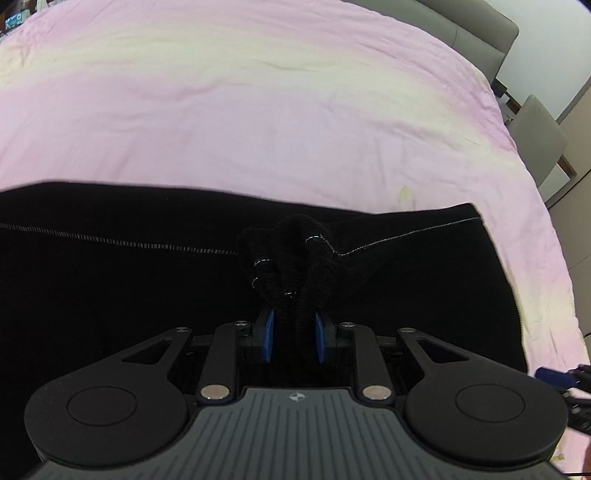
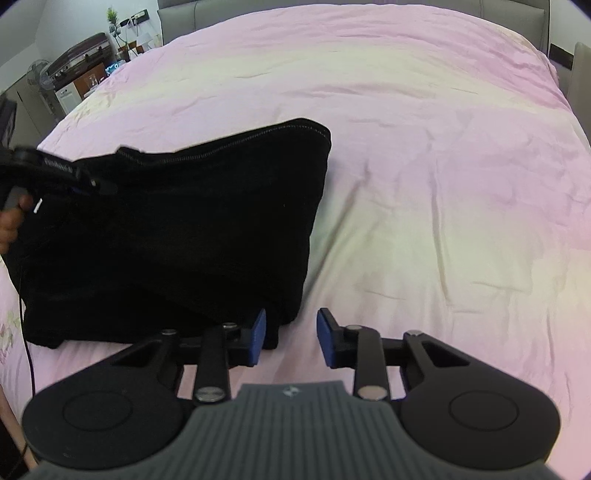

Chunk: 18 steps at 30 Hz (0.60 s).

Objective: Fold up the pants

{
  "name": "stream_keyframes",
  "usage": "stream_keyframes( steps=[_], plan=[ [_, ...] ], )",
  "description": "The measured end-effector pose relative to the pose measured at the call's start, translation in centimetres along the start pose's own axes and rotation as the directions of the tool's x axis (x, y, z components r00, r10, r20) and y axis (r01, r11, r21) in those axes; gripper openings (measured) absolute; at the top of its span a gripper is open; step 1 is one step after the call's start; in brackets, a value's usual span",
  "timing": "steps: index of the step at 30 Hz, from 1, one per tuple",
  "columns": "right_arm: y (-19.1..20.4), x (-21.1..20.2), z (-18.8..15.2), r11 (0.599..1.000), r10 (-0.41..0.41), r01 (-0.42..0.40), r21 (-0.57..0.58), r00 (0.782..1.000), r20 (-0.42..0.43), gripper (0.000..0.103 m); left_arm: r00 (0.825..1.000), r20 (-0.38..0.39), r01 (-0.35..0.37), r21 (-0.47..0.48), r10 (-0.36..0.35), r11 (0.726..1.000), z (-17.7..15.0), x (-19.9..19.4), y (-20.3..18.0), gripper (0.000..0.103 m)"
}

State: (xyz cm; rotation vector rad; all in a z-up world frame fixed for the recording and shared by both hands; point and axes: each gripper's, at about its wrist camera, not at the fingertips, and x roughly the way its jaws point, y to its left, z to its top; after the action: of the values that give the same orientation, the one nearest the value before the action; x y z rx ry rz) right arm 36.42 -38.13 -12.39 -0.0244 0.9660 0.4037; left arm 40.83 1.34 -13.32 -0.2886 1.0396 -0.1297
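The black pants (image 2: 177,229) lie folded into a broad block on the near left part of the pink bedsheet (image 2: 424,166), their long axis running across the bed from left to right, with a stitched hem edge (image 1: 110,239) along the far side. In the right wrist view the far right corner is lifted slightly toward the headboard (image 2: 332,9). The left gripper (image 1: 293,334) has its blue pads (image 1: 269,332) drawn close on a bunched ridge of the black cloth, which stands up between them. The right gripper (image 2: 290,341) sits at the pants' near right corner, its jaws partly apart over bare sheet, the left pad (image 2: 258,334) touching the cloth edge, gripping nothing.
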Motion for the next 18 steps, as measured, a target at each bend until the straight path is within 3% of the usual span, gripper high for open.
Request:
stream_keyframes(
  steps=[2, 6, 11, 16, 18],
  plan=[
    [0.1, -0.3, 0.9, 0.999, 0.015, -0.016, 0.033, 0.999, 0.030, 0.018, 1.000, -0.001, 0.000, 0.008, 0.000, 1.000, -0.6, 0.2, 0.5, 0.025],
    [0.8, 0.3, 2.5, 0.999, 0.009, -0.011, 0.042, 0.998, 0.061, 0.018, 0.999, -0.016, 0.029, -0.002, -0.029, 1.000, -0.3, 0.7, 0.9, 0.025],
    [1.6, 5.0, 0.9, 0.999, -0.011, 0.014, 0.039, 0.998, -0.060, 0.013, 0.998, -0.023, 0.063, -0.018, -0.063, 0.998, -0.5, 1.5, 2.5, 0.026],
    [1.6, 6.7, -0.1, 0.999, -0.029, 0.032, 0.044, 0.997, -0.077, 0.013, 0.995, -0.008, 0.103, -0.058, -0.104, 0.993, -0.5, 2.7, 3.2, 0.030],
    [1.6, 6.6, 0.4, 0.998, -0.034, 0.038, 0.043, 0.995, -0.093, 0.013, 0.994, -0.004, 0.113, -0.066, -0.113, 0.991, -0.4, 2.0, 3.3, 0.041]
  ],
)
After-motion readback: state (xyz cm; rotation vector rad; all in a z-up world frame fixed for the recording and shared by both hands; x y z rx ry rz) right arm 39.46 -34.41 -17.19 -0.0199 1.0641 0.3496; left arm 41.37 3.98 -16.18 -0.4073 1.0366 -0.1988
